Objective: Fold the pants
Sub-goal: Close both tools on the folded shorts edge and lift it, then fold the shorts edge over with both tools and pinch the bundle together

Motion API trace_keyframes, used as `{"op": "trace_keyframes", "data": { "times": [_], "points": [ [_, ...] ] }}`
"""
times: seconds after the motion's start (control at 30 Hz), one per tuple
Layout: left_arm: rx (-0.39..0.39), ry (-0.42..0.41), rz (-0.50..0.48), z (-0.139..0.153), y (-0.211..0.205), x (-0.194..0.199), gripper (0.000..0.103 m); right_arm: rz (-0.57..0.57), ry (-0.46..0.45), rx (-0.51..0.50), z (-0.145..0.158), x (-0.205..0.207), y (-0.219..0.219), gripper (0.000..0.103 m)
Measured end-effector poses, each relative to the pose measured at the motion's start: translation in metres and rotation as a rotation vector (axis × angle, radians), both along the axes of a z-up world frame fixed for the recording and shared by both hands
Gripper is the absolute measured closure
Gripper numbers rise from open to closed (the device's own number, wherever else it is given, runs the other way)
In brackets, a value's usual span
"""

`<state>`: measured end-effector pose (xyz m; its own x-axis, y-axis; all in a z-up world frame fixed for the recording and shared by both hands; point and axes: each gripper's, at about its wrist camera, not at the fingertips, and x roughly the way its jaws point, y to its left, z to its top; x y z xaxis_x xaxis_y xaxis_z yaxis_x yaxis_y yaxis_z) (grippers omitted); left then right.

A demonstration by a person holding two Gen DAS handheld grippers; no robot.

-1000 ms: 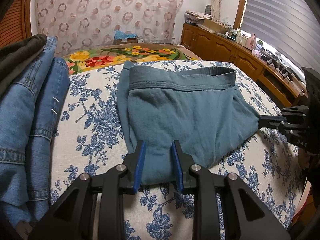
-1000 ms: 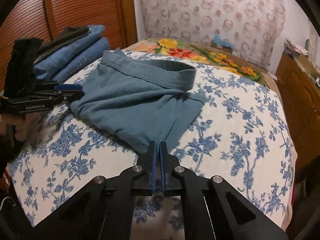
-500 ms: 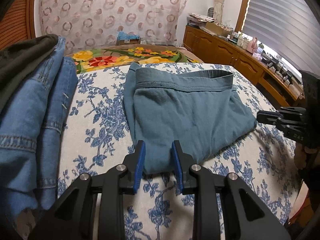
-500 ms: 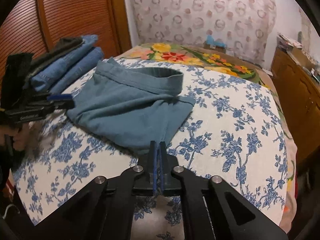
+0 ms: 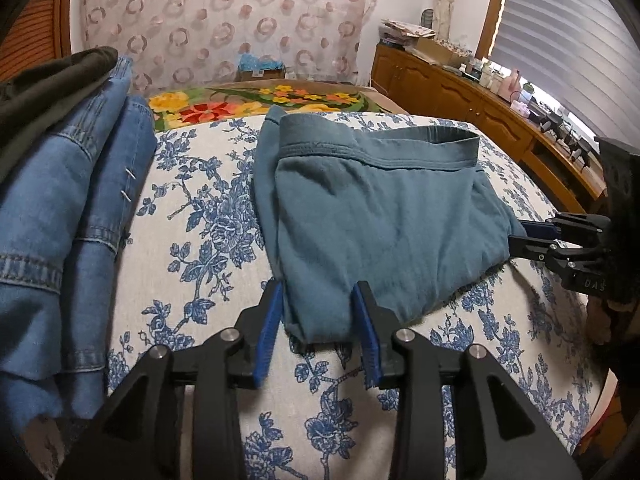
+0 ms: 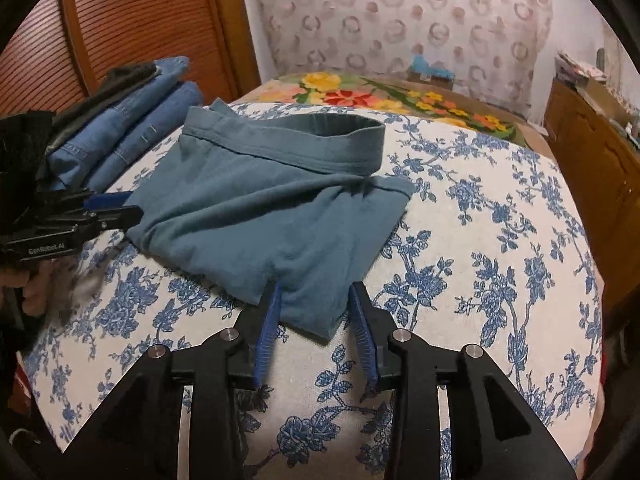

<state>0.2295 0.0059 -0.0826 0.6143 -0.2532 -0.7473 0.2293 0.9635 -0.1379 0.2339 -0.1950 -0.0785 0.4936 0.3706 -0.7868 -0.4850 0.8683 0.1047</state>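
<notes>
Teal pants (image 5: 380,216) (image 6: 260,208) lie folded on the blue-flowered bedspread (image 5: 200,220), waistband at the far side. My left gripper (image 5: 318,300) sits at their near left corner. Its jaws are opening, and the folded corner lies between the blue pads without being pinched. It also shows in the right wrist view as the left gripper (image 6: 120,208) beside the cloth's left edge. My right gripper (image 6: 315,292) is at the other near corner. Its jaws are opening too, with the cloth tip resting loose between them. In the left wrist view the right gripper (image 5: 520,236) touches the pants' right edge.
A stack of folded jeans (image 5: 60,200) (image 6: 132,132) with a dark garment (image 5: 48,88) on top lies at the left. A bright flowered blanket (image 5: 260,98) is behind the pants. A wooden cabinet (image 5: 460,92) runs along the right, past the bed's edge.
The right jaws went from shut on the stretched corner to apart. The left jaws widened. The taut right corner slackened and the pants settled flat on the bed.
</notes>
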Motion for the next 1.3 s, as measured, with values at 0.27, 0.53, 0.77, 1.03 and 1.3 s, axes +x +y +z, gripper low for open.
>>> {"op": "trace_keyframes", "data": {
  "times": [0.27, 0.53, 0.77, 1.03, 1.3],
  "points": [
    [-0.007, -0.02, -0.032, 0.007, -0.007, -0.012, 0.097, 0.03, -0.054, -0.053, 0.002, -0.007, 0.016, 0.096],
    [-0.015, -0.063, -0.073, 0.027, -0.008, -0.071, 0.097, 0.037, -0.085, -0.031, 0.024, -0.053, 0.008, 0.096],
    [-0.029, -0.06, -0.128, 0.03, -0.018, -0.125, 0.097, 0.026, -0.071, -0.016, 0.03, -0.113, -0.001, 0.096],
    [-0.049, -0.049, -0.125, 0.031, -0.022, -0.163, 0.093, 0.012, -0.068, -0.004, 0.033, -0.161, -0.012, 0.096],
    [-0.045, -0.065, -0.116, 0.038, -0.019, -0.152, 0.07, -0.041, -0.064, 0.013, 0.034, -0.169, -0.019, 0.083]
  ]
}}
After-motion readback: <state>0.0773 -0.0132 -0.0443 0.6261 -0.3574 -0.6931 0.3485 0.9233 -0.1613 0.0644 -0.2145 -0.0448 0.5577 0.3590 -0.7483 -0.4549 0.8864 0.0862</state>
